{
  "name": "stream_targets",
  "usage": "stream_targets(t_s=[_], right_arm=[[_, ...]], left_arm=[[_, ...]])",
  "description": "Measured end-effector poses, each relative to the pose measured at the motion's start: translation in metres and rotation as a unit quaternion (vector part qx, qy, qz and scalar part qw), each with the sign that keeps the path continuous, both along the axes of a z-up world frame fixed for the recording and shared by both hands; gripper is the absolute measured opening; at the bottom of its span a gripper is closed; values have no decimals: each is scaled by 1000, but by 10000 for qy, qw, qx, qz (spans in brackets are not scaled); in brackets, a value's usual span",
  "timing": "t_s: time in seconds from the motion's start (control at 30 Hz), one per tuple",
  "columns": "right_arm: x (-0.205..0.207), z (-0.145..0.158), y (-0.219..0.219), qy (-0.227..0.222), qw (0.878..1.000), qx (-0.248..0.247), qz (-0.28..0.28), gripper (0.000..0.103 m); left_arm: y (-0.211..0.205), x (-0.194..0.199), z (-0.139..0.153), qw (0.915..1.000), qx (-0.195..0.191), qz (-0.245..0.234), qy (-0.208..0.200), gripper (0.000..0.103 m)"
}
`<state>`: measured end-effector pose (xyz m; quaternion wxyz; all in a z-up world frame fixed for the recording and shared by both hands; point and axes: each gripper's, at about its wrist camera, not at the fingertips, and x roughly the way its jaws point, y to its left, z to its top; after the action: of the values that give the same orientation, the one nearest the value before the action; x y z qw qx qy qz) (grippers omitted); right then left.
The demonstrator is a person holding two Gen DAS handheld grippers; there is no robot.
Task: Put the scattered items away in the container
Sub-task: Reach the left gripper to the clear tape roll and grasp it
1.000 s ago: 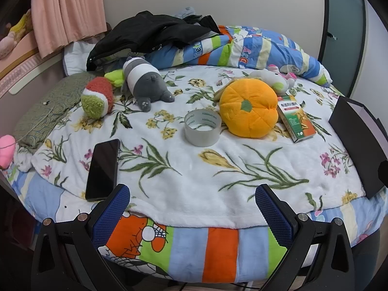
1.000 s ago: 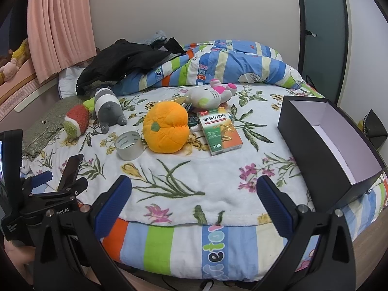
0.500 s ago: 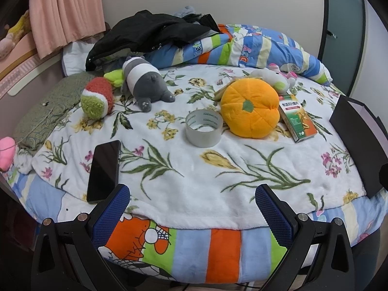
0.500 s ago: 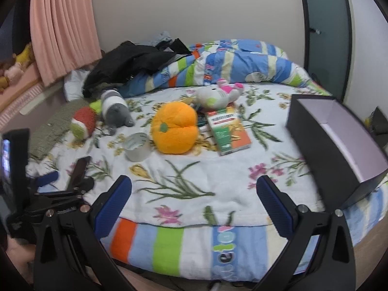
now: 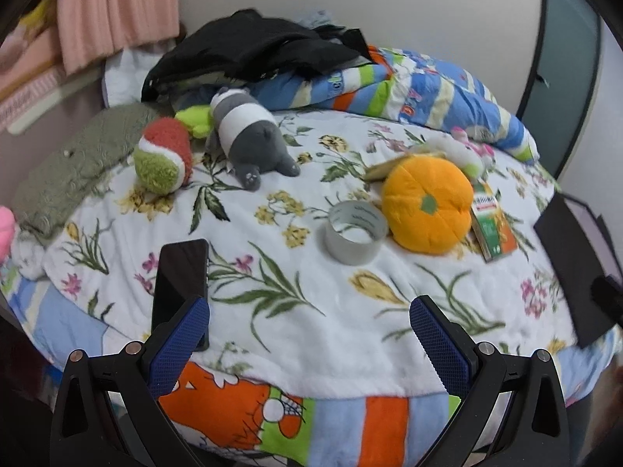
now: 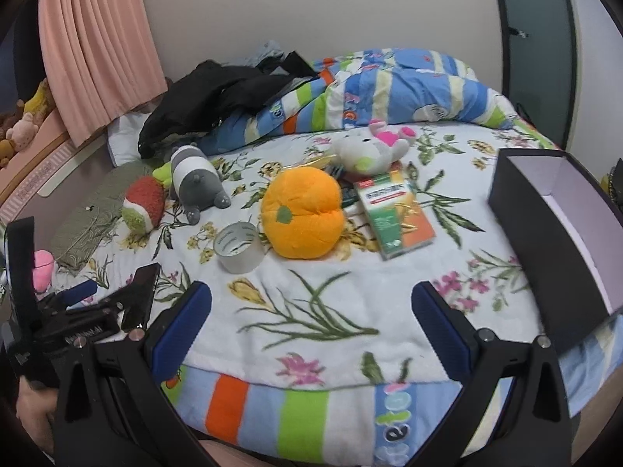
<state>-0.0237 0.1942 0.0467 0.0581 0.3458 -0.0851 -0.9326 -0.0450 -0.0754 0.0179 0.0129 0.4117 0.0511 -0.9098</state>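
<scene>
Your left gripper [image 5: 309, 327] and right gripper [image 6: 311, 311] hover spread wide, empty; ahead lie the tape roll [image 6: 238, 248] and plush pumpkin [image 6: 303, 213], the black box [image 6: 560, 249] to the right gripper's right.

I see a bed [image 6: 350, 311] covered with a white floral blanket [image 5: 311, 303], filling most of my view. At 12 o'clock stands a plain pale wall [image 6: 311, 11]. At 10 o'clock hangs a pink curtain [image 6: 97, 50]. At 2 o'clock there is a dark-framed grey-green door [image 6: 537, 39]. The light is soft and even.
</scene>
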Motion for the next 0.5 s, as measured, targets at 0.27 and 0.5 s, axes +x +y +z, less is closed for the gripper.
stream_targets(t_s=[0.27, 0.5], right_arm=[[-58, -20, -33, -501, 9926, -1028, 399, 96], [-114, -57, -52, -1323, 9716, -1936, 333, 77]], left_arm=[[-36, -51, -14, 9910, 1243, 74, -492, 102], [-48, -97, -41, 9746, 2012, 23, -979, 82]])
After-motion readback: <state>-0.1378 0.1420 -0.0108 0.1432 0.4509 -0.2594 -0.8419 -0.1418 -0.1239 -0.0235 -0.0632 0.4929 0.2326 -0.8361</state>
